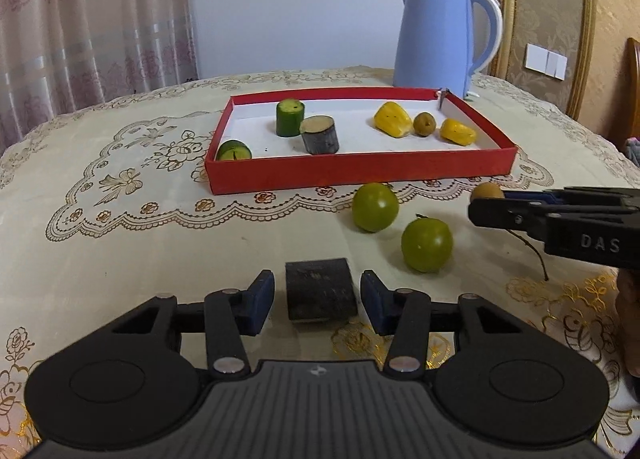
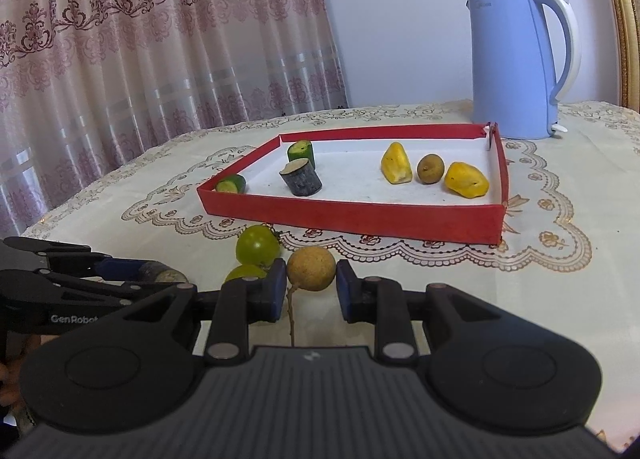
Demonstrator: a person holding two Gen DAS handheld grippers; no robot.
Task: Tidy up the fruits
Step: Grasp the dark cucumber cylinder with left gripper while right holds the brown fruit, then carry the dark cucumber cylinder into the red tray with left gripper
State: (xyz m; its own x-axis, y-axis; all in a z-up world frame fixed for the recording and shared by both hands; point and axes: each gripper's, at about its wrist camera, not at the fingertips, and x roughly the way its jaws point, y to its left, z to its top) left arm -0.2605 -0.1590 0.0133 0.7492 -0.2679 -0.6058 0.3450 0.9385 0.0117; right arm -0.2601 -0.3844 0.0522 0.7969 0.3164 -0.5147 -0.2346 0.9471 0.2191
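Grippers straddle fruit on the table before a red tray [image 1: 360, 173]. Left gripper [image 1: 318, 301], jaws spread and not gripping, brackets a dark sugarcane piece [image 1: 320, 291]; its long axis looks to run crosswise between the pads. Right gripper [image 2: 312, 291], also released, flanks a tan longan [image 2: 311, 268], stem pointing back toward the camera. Closing off-centre could squirt the round longan into the green fruits [image 2: 258, 245] just beside it.

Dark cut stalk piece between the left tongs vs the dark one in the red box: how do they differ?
The stalk piece between the left tongs lies on its side on the tablecloth; the boxed stalk piece stands on end inside the red box, pale cut face up. The first sits between open pads, untouched; the second sits beside a green cut piece. Both are dark-skinned cylinders.
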